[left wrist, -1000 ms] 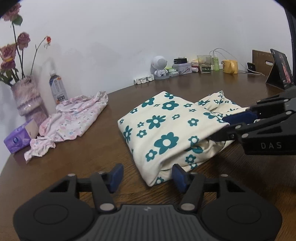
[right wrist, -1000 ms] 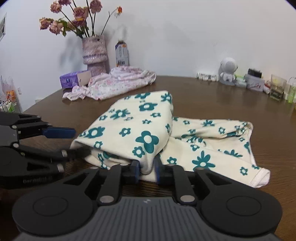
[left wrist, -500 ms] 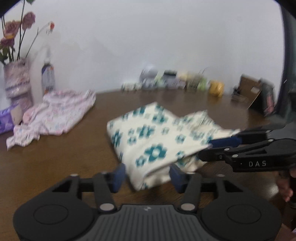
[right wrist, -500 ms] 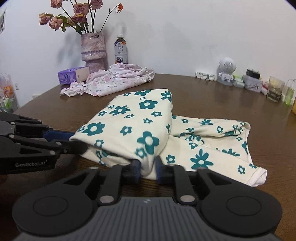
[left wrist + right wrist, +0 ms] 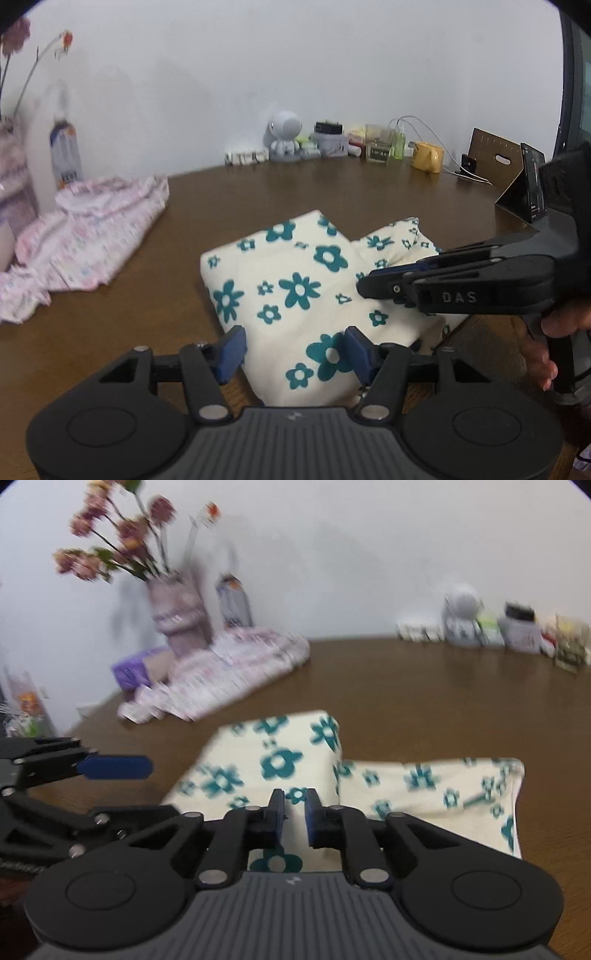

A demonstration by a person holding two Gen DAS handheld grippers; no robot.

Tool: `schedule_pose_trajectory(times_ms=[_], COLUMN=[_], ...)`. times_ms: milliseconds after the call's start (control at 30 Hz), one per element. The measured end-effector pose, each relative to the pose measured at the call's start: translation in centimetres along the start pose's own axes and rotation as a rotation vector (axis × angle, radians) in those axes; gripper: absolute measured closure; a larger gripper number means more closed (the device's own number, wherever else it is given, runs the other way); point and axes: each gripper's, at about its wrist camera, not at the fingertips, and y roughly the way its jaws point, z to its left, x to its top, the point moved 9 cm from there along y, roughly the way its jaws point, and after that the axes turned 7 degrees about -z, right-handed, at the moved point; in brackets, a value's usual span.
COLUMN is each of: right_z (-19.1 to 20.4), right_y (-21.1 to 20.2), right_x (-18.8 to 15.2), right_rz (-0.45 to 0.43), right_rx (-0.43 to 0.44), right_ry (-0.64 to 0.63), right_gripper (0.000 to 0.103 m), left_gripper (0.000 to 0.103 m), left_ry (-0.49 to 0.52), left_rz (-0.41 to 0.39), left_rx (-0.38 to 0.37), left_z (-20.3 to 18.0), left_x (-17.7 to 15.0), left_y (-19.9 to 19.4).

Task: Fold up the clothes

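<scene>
Jaws of the left gripper (image 5: 293,350) stand apart, the near edge of the folded cream garment with teal flowers (image 5: 295,291) lying between the blue pads (image 5: 231,349) without being pinched. Jaws of the right gripper (image 5: 294,814) have just been closing and now stand narrow, with a fold of that same garment in the slim gap between them; whether the pads press the cloth cannot be told through the blur.

Seen left to right across the brown round worktop (image 5: 110,332): a vase of dried pink flowers (image 5: 181,616) stands at the far left edge against the white wall, a purple tissue pack (image 5: 129,672) at its foot and a labelled drink bottle (image 5: 65,151) just beside it. A crumpled pink printed garment (image 5: 92,236) spreads in front of them. At the middle of the worktop lies the flowered garment, folded into a thick pad, with a second flatter section (image 5: 436,786) spreading out from under it toward the right. Along the back edge runs a row of small items: a white astronaut figure (image 5: 283,134), a few jars and bottles, a yellow mug (image 5: 428,157) with a white cable trailing past it. At far right a brown cardboard piece (image 5: 495,162) leans upright near a dark stand. A person's hand (image 5: 554,332) grips the right gripper's handle at the right edge.
</scene>
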Motion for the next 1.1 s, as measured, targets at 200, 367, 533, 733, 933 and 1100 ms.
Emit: schedule_pose_trajectory(times_ms=[200,367,533,733,933,1100], right_z=[-0.3,-1.4,-3.0,-3.5,-4.7,-4.6], right_y=[0.0,2.0,5.8,5.3,7.0,7.9], right_x=[-0.4,3.4,1.9,1.6,2.5,1.3], right_rz=[-0.013,-0.057,0.042,-0.003,0.018,0.041], right_rx=[0.032,0.012,-0.002,0.010,0.001,-0.007], right_ry=[0.038,0.067,0.176,0.235,0.309,0.287], right_gripper=[0.091,0.080,0.085,0.080,0.083,0.090], left_gripper=[0.041,0.041,0.057,0.053,0.068,0.065], left_ry=[-0.017,-0.137,-0.216,-0.337,-0.439,-0.497], left_rz=[-0.034,0.014,0.023,-0.028,0.038,-0.002], left_rx=[0.033,0.041,-0.006,0.020,0.031,0.028], left_z=[1.8,3.9,4.5,6.7,7.8,8.7], left_x=[2.1,2.5,1.8,3.8,2.4,2.9], left_y=[1.0,3.5,4.1,4.1,6.6,5.8])
